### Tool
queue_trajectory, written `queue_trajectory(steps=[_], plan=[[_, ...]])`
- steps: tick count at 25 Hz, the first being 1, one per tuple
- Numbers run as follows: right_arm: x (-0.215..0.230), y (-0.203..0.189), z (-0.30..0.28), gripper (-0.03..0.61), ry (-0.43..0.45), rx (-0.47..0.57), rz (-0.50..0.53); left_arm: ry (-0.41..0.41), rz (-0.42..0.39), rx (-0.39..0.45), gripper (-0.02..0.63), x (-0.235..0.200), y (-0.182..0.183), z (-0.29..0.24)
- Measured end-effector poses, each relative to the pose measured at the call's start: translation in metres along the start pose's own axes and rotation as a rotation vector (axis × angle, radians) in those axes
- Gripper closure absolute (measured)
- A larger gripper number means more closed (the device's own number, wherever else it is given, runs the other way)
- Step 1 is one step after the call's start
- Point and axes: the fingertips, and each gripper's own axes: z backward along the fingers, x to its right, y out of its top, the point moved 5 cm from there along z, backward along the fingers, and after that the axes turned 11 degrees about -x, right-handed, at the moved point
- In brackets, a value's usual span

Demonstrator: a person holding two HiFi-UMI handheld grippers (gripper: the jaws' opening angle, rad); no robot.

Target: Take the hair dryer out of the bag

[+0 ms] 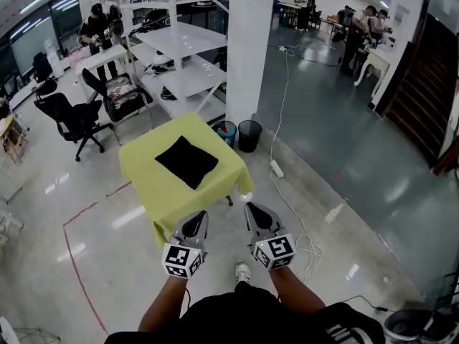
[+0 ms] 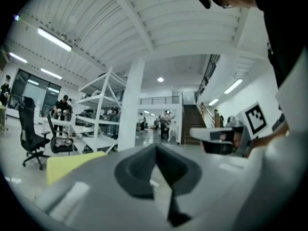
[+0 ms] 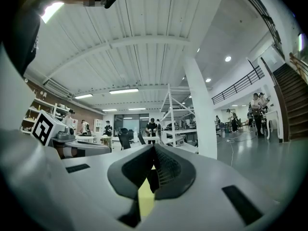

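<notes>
Head view: black bag on yellow-green table, grey floor

Bag: one item, black, soft fabric with a matte finish. It lies flat on a small table draped in yellow-green, just left of centre and slightly above the middle of the head view. The outline is roughly square and turned diamond-wise, with corners toward the frame's top, bottom, left and right. It sits about mid-tabletop, clear of every table edge. The surface is slightly rumpled and low in profile. Opening and closure cannot be made out at this range. Contents cannot be determined from outside.
</notes>
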Motion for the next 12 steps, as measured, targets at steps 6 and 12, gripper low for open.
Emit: queue_trajectory(steps=[6,12], plan=[[0.047,0.013,-0.027,0.572,0.044,0.010,0.010,0.032,-0.011,-0.007,0.607,-0.005,0.018,-0.050],[0.091,0.012,-0.045,0.572,0.074,0.000,0.000,0.053,-0.010,-0.030,0.607,0.000,0.026,-0.090]])
